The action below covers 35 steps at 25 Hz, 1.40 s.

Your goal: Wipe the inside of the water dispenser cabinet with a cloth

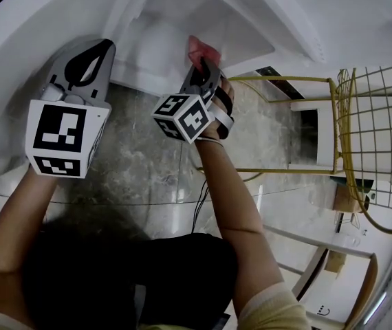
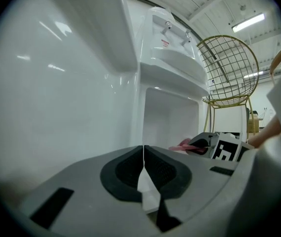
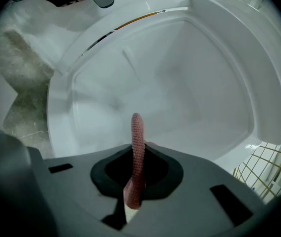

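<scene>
Cloth: pink and knitted, it stands up as a narrow strip from between the right gripper's jaws, at lower centre of the right gripper view.
Cloth position: at the mouth of the cabinet. The white back wall lies beyond it, and no contact with any wall is visible.
Right gripper: clenched on the cloth's lower edge. In the head view it points into the opening at upper centre, with the cloth poking out ahead.
Left gripper: jaws pressed together with nothing between them. It sits in the upper left of the head view, beside the white door panel; whether it touches the panel cannot be told.
Progress: the cabinet is open and the cloth is in hand at the entrance. The walls look uniformly white, so wiped areas cannot be told from unwiped ones. Judged early or mid-wipe, with the back wall and sides probably left.
Surroundings: yellow wire chair at right, mottled floor below.
</scene>
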Tool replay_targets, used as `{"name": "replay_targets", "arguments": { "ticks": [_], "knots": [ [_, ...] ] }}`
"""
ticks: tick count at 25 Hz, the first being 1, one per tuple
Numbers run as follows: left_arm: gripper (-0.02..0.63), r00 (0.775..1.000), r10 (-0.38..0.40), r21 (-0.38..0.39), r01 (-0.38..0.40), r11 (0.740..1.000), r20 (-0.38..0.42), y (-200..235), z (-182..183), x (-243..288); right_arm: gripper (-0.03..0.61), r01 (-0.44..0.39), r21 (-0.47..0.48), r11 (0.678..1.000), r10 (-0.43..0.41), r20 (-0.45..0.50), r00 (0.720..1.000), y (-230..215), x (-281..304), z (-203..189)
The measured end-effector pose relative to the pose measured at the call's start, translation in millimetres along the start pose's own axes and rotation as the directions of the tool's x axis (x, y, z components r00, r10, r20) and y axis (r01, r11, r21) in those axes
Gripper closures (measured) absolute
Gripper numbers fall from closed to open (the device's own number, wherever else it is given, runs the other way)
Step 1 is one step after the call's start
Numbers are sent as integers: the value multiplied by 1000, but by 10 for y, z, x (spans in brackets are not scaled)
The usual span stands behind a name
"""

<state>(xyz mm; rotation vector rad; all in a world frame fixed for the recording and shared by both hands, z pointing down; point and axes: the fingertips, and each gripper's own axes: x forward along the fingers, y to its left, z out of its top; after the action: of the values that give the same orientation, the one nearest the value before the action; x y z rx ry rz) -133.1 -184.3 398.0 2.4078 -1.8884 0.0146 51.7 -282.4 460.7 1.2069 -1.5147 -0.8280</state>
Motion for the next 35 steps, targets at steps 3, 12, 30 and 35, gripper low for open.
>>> {"name": "replay_targets", "arguments": {
  "ticks": [3, 12, 30, 35],
  "knots": [
    [597, 1000, 3, -1, -3, 1000, -8, 0, -29, 4, 552, -39, 18, 999, 39, -35, 999, 115, 45, -76],
    [597, 1000, 4, -5, -4, 1000, -21, 12, -65, 11, 552, -144, 76, 987, 151, -98, 984, 428, 100, -244],
    [597, 999, 20, 9, -19, 1000, -49, 32, -55, -45, 552, -332, 265, 905, 363, -79, 928, 711, 6, -392],
    [597, 998, 27, 6, -26, 1000, -59, 43, -67, -58, 552, -343, 369, 864, 315, 135, 939, 497, -113, -53]
  ]
}}
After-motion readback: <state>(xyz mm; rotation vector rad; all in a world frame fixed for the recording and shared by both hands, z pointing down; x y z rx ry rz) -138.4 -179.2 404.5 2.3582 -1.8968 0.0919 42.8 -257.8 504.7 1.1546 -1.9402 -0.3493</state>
